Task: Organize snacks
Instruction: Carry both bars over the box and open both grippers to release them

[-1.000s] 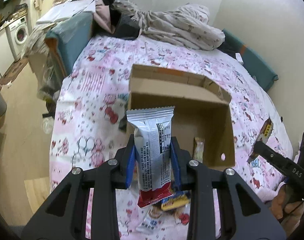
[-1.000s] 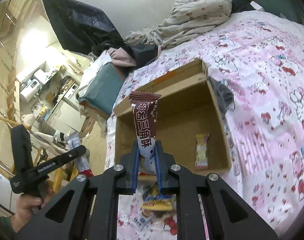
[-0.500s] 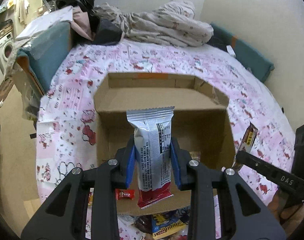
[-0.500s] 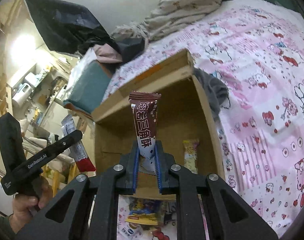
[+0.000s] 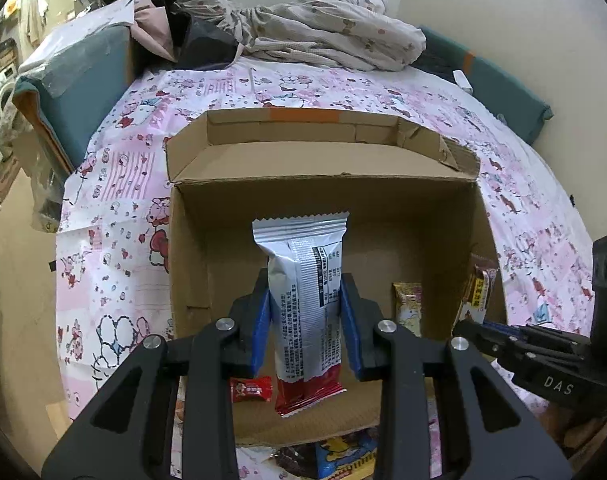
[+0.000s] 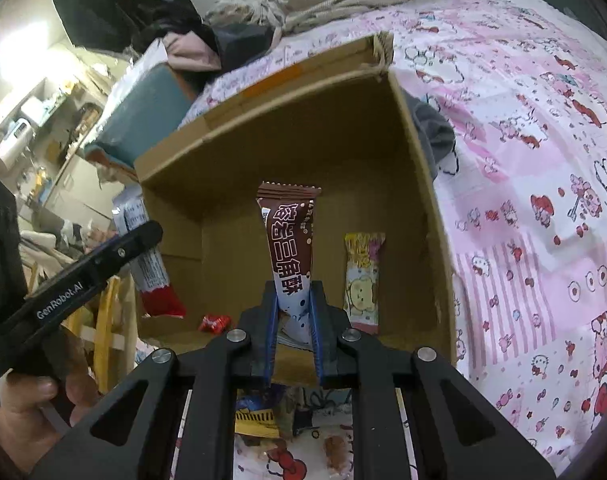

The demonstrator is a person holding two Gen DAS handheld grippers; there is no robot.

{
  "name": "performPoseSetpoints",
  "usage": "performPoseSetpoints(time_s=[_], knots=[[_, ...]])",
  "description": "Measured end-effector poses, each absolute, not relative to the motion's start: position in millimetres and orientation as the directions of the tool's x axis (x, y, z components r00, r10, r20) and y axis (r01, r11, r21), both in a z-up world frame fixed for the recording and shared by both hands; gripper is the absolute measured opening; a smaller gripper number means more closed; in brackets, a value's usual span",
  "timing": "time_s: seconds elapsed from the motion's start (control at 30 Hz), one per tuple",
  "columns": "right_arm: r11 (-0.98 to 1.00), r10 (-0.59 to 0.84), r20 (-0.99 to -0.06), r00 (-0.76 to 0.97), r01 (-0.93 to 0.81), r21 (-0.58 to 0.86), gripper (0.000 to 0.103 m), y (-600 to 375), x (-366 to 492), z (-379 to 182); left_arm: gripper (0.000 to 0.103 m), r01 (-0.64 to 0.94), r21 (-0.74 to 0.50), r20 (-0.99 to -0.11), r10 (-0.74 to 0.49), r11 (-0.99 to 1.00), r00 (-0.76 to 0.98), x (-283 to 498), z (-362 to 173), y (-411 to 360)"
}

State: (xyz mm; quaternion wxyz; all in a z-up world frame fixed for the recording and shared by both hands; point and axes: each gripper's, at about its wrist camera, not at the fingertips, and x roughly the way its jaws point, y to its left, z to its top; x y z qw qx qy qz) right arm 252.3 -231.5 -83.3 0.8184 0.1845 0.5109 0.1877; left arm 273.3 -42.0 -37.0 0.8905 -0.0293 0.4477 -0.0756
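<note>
A bed (image 5: pixel 115 208) under a soft pink cartoon-print sheet carries an open corrugated cardboard box (image 5: pixel 191 264) with matte brown walls and its far flap folded back. On the box floor lie a flat yellow cartoon snack bar (image 6: pixel 362 280) toward the right wall and a small red crinkled candy (image 6: pixel 214 322) toward the near-left corner. The left hand-held gripper (image 5: pixel 305 320) holds a glossy silver snack packet with a red end (image 5: pixel 303 300) upright between its blue pads, above the box's near edge. The right hand-held gripper (image 6: pixel 293 320) is pinched narrowly on a slim brown chocolate-wafer stick pack (image 6: pixel 289 248), standing upright over the box floor just left of the yellow bar.
</note>
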Motion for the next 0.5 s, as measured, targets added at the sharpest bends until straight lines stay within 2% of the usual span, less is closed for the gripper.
performPoseSetpoints(time_s=[0.5], knots=[[0.858, 0.503, -0.782, 0.369, -0.102, 0.504, 0.017, -231.0, 254.7, -91.4, 0.028, 0.096, -0.124, -0.804, -0.157, 0.988, 0.573, 273.8, -44.8, -38.2]])
